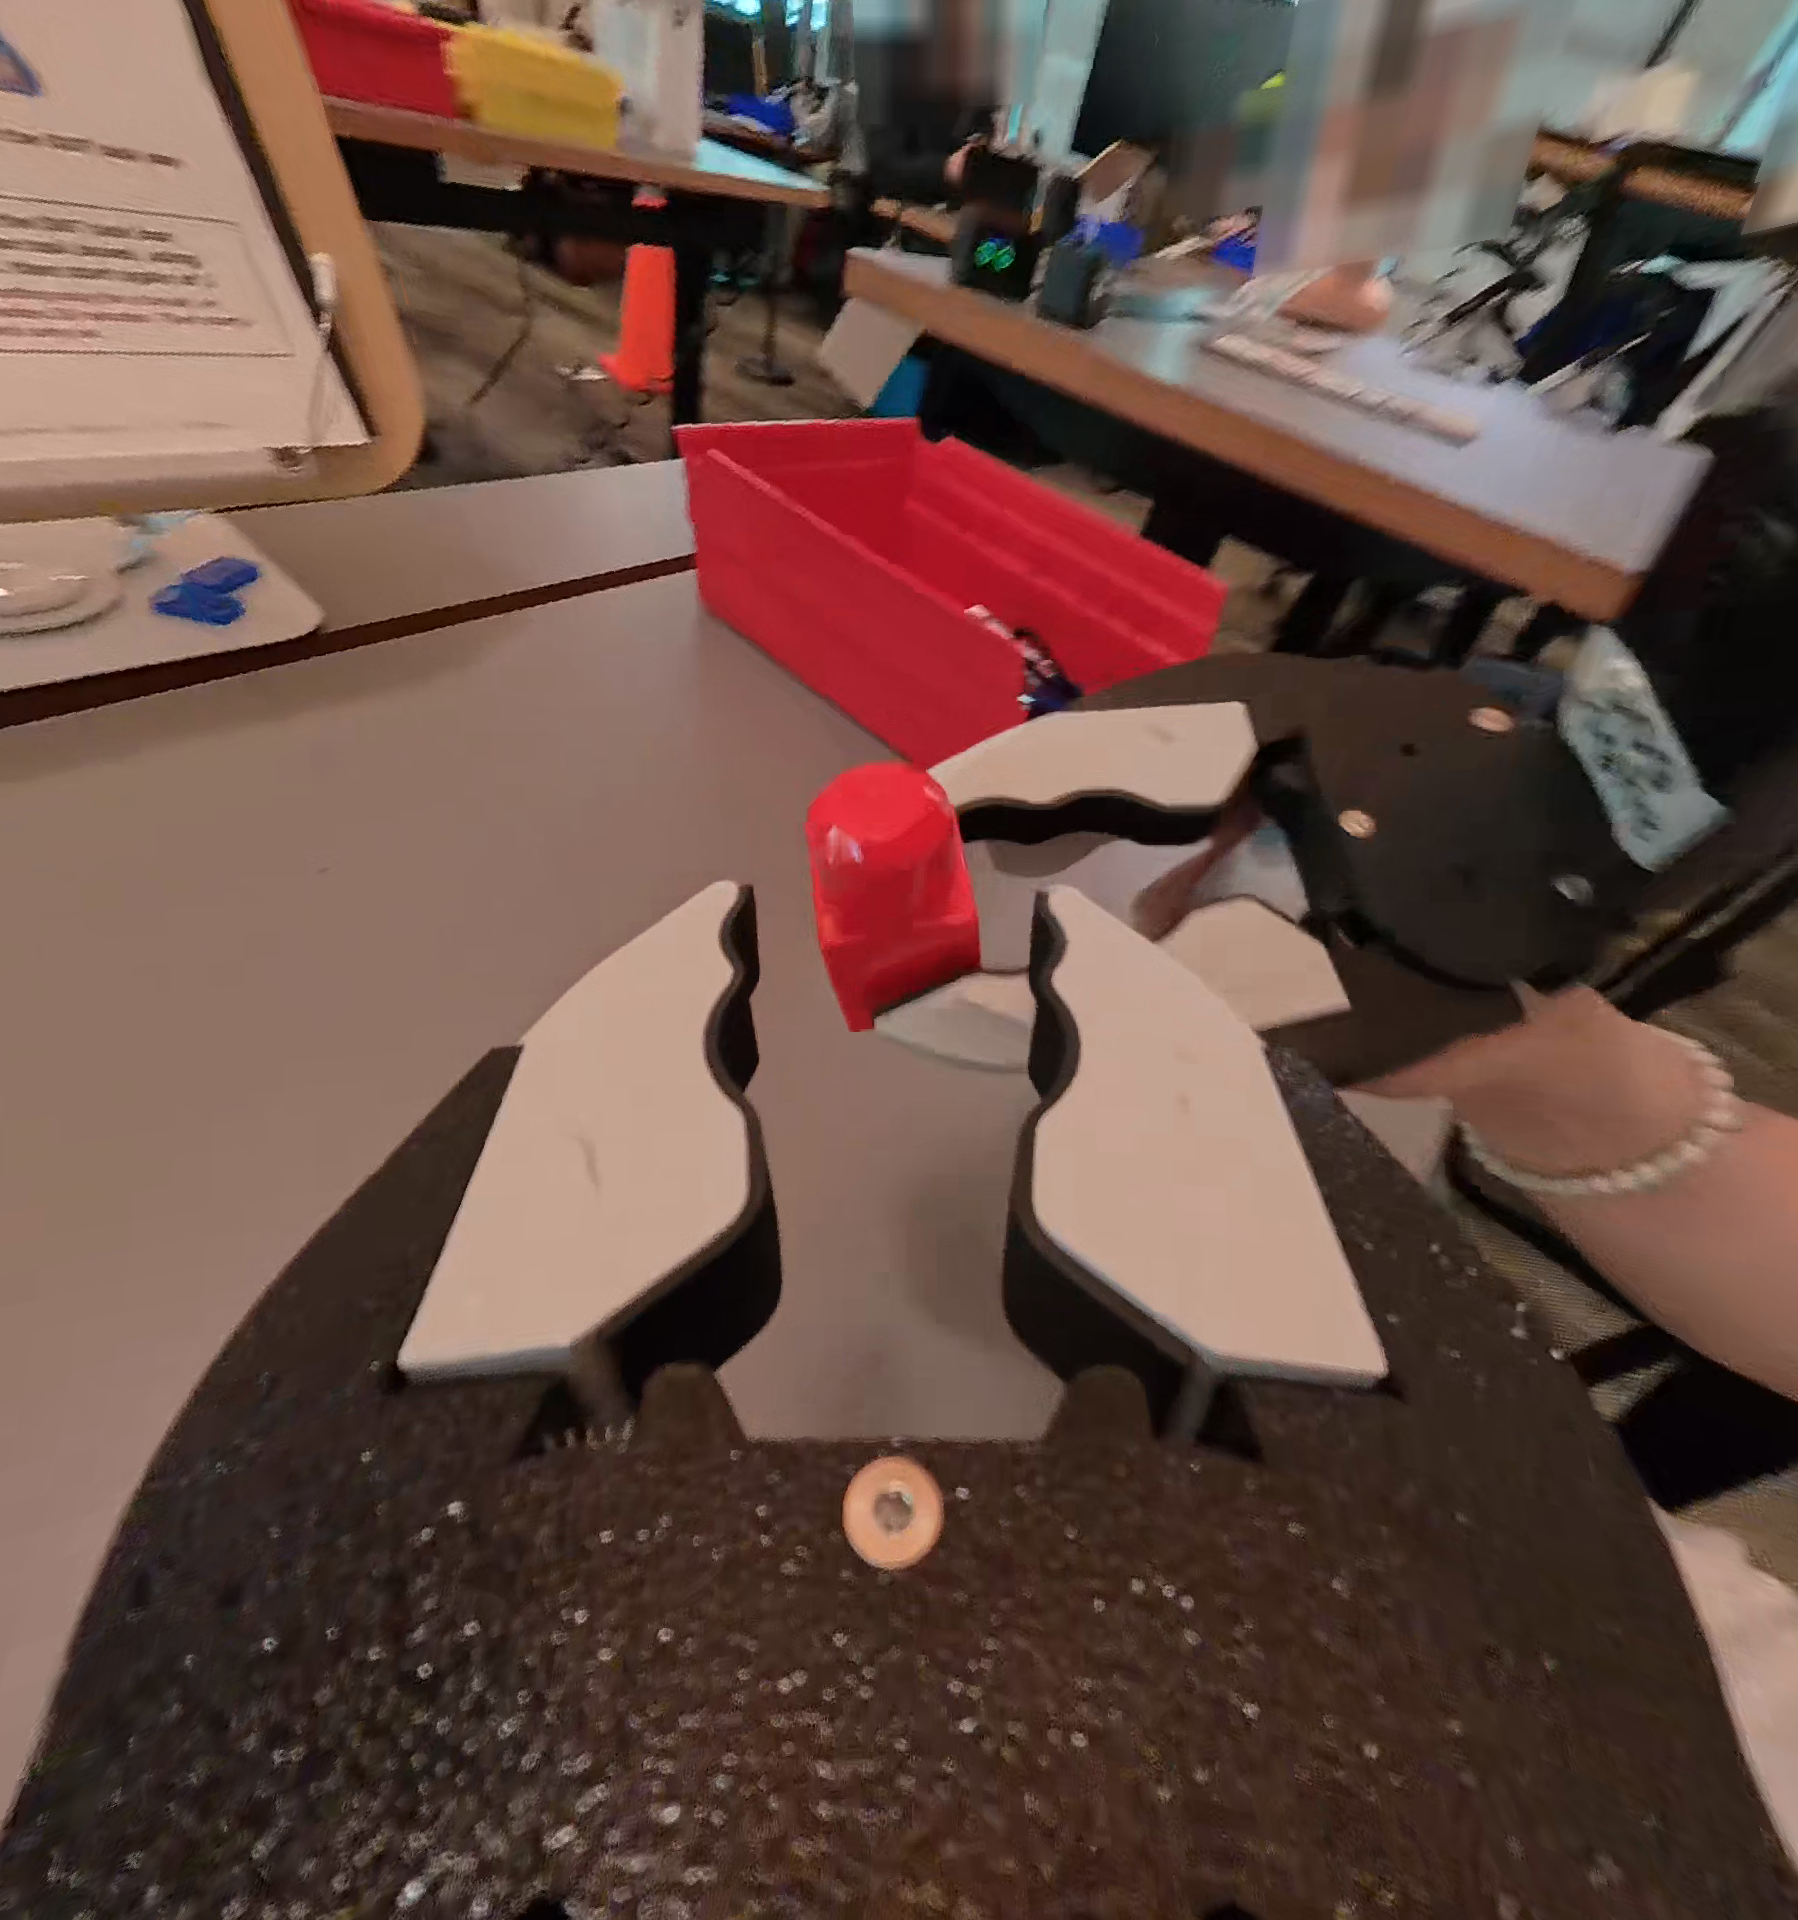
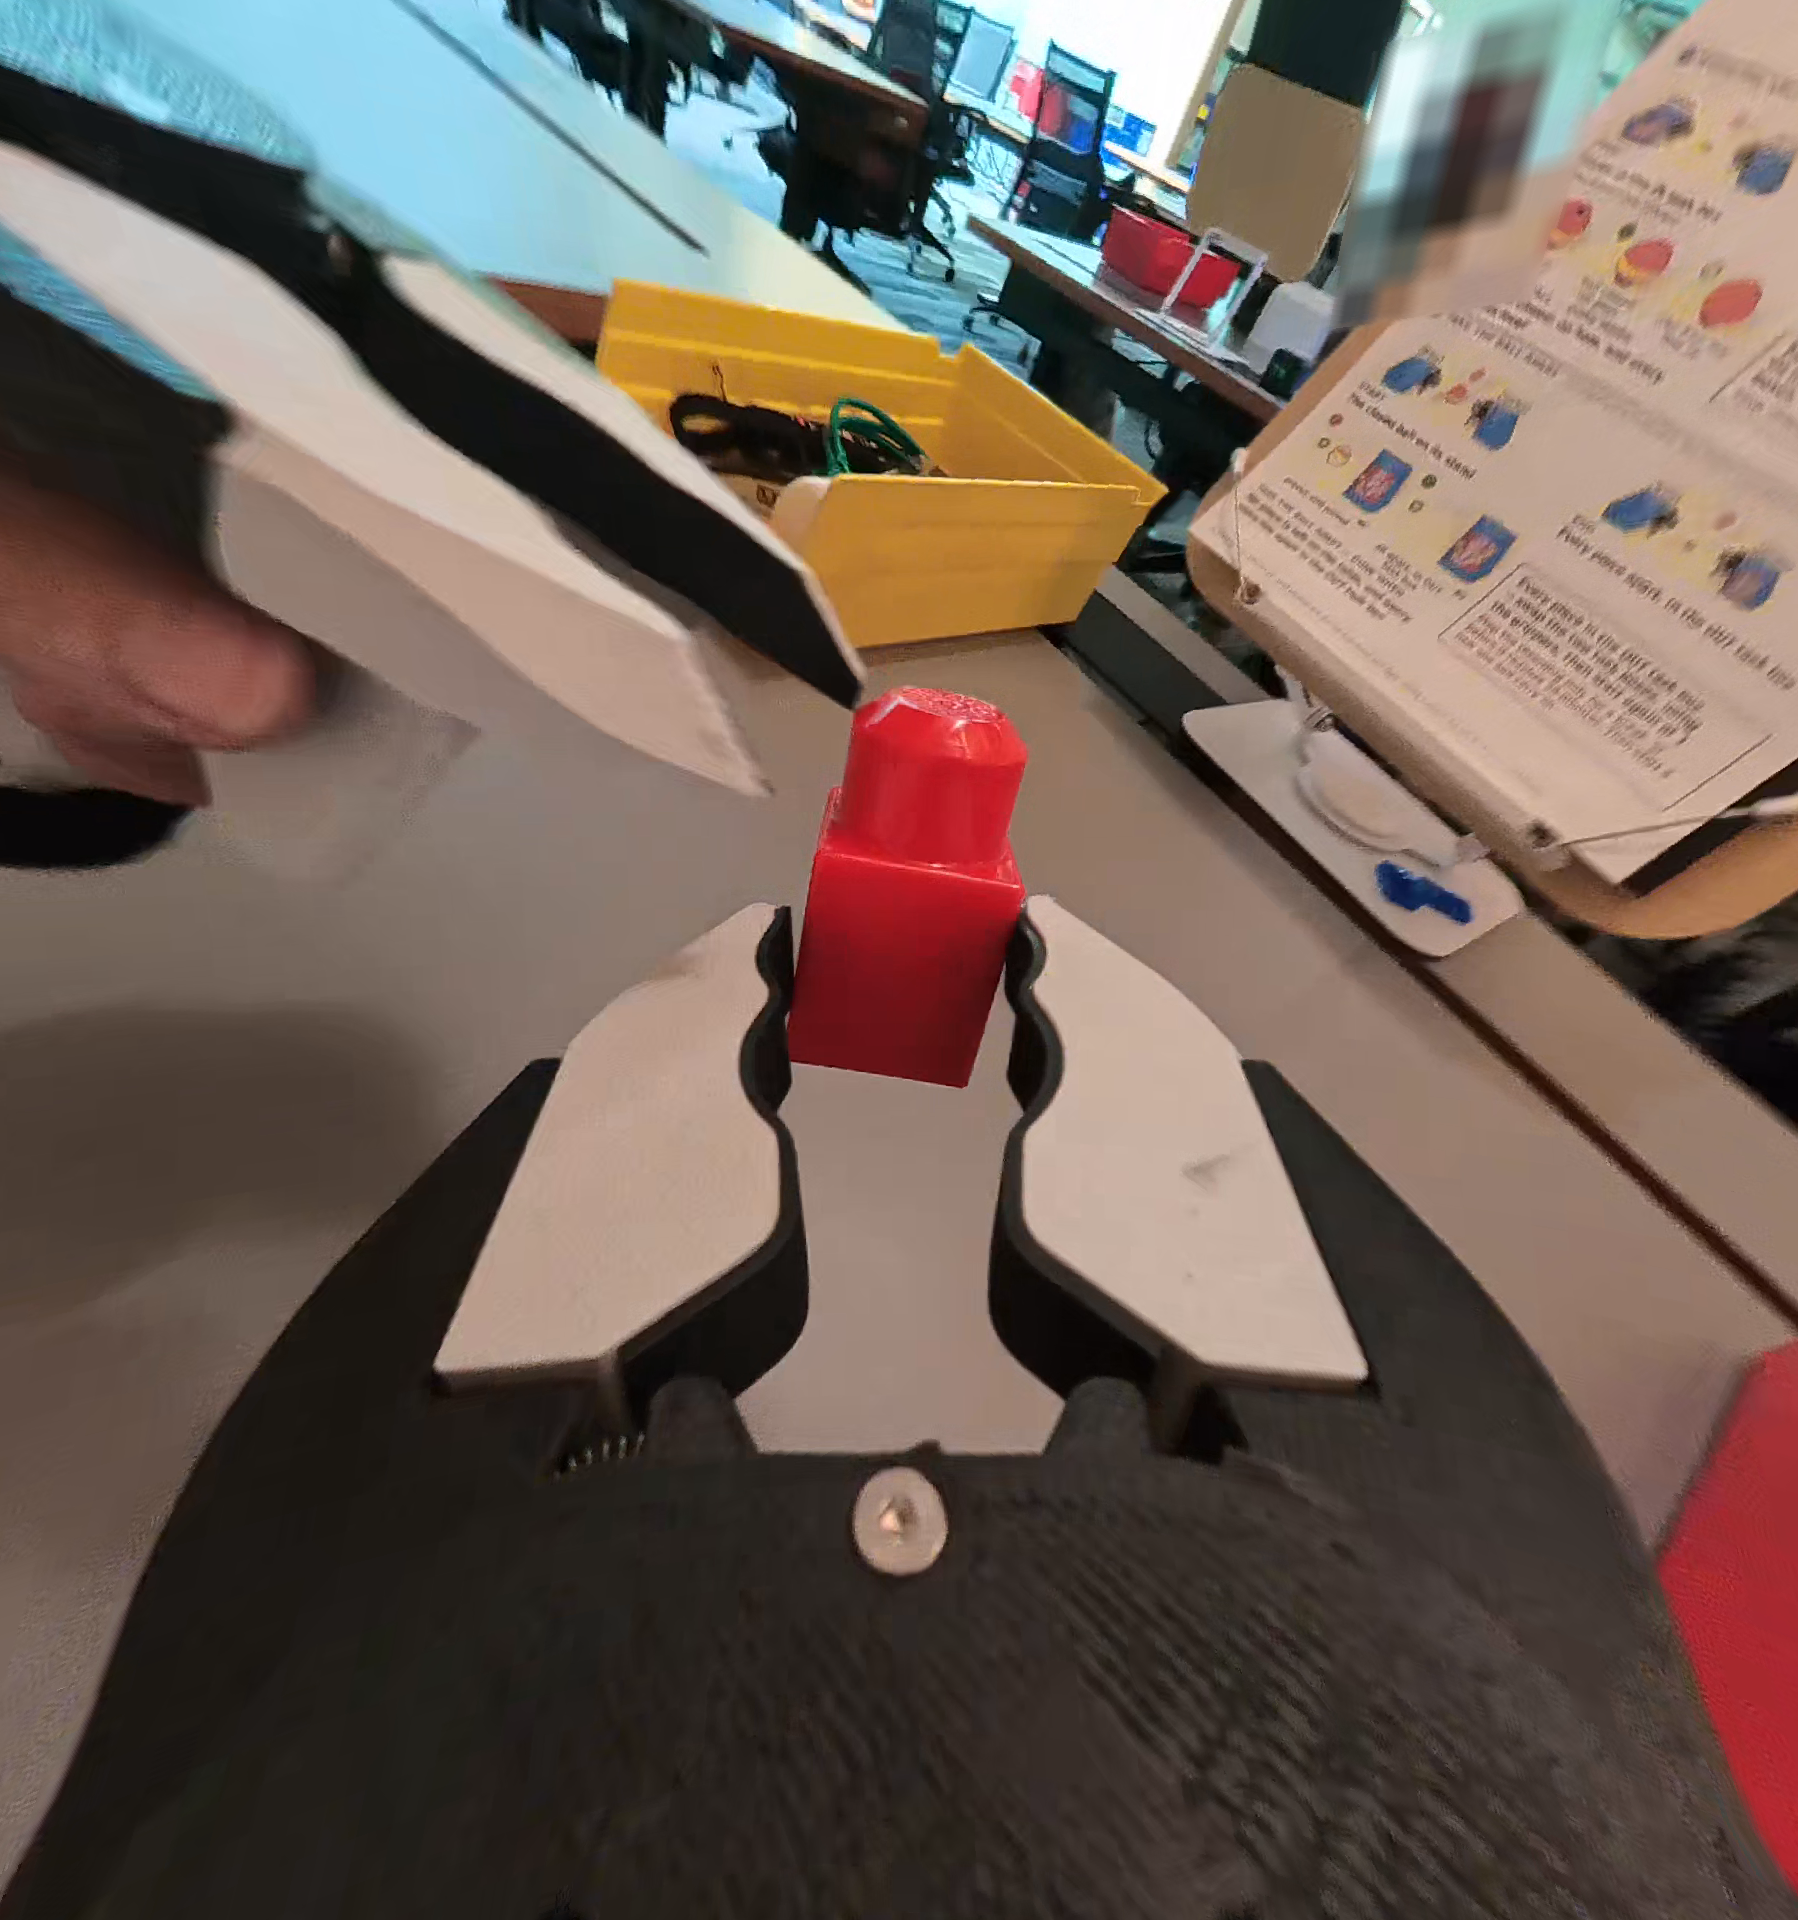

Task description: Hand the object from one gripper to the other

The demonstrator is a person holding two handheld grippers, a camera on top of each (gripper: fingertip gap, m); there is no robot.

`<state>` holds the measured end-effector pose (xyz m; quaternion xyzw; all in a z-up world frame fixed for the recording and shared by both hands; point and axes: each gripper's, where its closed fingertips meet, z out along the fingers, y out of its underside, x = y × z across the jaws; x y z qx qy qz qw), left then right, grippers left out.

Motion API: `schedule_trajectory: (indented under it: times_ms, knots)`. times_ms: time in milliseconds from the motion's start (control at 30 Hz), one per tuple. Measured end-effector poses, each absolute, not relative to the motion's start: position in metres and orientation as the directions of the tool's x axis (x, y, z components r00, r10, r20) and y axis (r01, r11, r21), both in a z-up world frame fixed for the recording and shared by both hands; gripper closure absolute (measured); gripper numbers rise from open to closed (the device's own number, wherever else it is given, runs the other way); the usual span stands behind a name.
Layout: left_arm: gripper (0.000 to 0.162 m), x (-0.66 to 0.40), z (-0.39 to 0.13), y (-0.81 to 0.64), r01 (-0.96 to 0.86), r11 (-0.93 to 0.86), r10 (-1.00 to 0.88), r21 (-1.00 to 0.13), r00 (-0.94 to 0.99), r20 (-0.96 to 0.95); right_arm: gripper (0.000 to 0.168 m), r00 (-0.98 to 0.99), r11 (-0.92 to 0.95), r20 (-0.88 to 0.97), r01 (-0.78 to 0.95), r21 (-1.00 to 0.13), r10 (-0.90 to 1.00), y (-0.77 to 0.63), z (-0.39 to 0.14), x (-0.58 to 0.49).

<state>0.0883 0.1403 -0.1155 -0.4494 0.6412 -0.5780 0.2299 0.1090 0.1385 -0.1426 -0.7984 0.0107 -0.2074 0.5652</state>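
Clamping the red block [image 2: 905, 966] by its square base, your right gripper [image 2: 900, 935] holds it above the worktop [image 2: 251, 1039]; your left gripper [image 1: 890, 914] waits with jaws apart, just beside the round stud; it looks light, rigid, slick plastic, so take the flat sides; red bin [image 1: 874, 582] and yellow bin [image 2: 978, 520] leave open room between
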Motion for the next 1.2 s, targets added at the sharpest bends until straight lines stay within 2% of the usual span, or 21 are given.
schedule_trajectory:
  times_ms: [133, 367, 433, 667, 800, 867, 900, 967, 1033, 1100, 1133, 1200]
  knots:
    - [0.135, 0.094, -0.120, 0.146, -0.308, -0.070, -0.884, -0.949, -0.422, 0.202, 0.129, 0.814, -0.449, 0.515, 0.368, -0.814, -0.267, 0.145, -0.149, 0.105]
    - [0.131, 0.095, -0.127, 0.147, -0.332, -0.088, -0.873, -0.939, -0.428, 0.233, 0.130, 0.757, -0.476, 0.570, 0.392, -0.787, -0.319, 0.146, -0.144, 0.105]
    - [0.134, 0.096, -0.126, 0.147, -0.327, -0.097, -0.868, -0.940, -0.435, 0.241, 0.130, 0.735, -0.489, 0.595, 0.408, -0.771, -0.325, 0.145, -0.144, 0.107]
    - [0.135, 0.097, -0.122, 0.147, -0.252, -0.132, -0.807, -0.959, -0.534, 0.252, 0.130, 0.762, -0.449, 0.561, 0.399, -0.800, -0.323, 0.145, -0.139, 0.105]
    - [0.136, 0.094, -0.122, 0.153, -0.206, -0.133, -0.731, -0.969, -0.641, 0.236, 0.120, 0.902, -0.399, 0.395, 0.302, -0.866, -0.173, 0.146, -0.146, 0.089]
    - [0.136, 0.086, -0.113, 0.158, -0.157, -0.143, -0.678, -0.977, -0.704, 0.212, 0.088, 0.972, -0.378, 0.230, 0.196, -0.905, -0.045, 0.142, -0.150, 0.076]
    - [0.136, 0.082, -0.109, 0.160, -0.133, -0.151, -0.649, -0.980, -0.734, 0.200, 0.077, 0.992, -0.364, 0.123, 0.118, -0.924, 0.011, 0.139, -0.150, 0.070]
    - [0.136, 0.069, -0.103, 0.162, -0.100, -0.158, -0.572, -0.982, -0.801, 0.174, 0.077, 0.988, -0.309, -0.100, -0.058, -0.949, 0.121, 0.133, -0.144, 0.060]
    - [0.136, 0.057, -0.097, 0.164, -0.040, -0.160, -0.519, -0.986, -0.847, 0.119, 0.080, 0.913, -0.246, -0.344, -0.289, -0.925, 0.219, 0.130, -0.135, 0.056]
    - [0.136, 0.047, -0.093, 0.163, 0.010, -0.165, -0.469, -0.986, -0.880, 0.069, 0.087, 0.760, -0.223, -0.547, -0.500, -0.837, 0.351, 0.127, -0.127, 0.049]
    - [0.136, 0.045, -0.091, 0.163, 0.034, -0.172, -0.462, -0.984, -0.886, 0.050, 0.092, 0.675, -0.226, -0.621, -0.584, -0.780, 0.400, 0.126, -0.124, 0.048]
    - [0.136, 0.043, -0.087, 0.163, 0.083, -0.193, -0.462, -0.978, -0.887, 0.016, 0.093, 0.517, -0.204, -0.716, -0.725, -0.658, 0.469, 0.129, -0.116, 0.050]
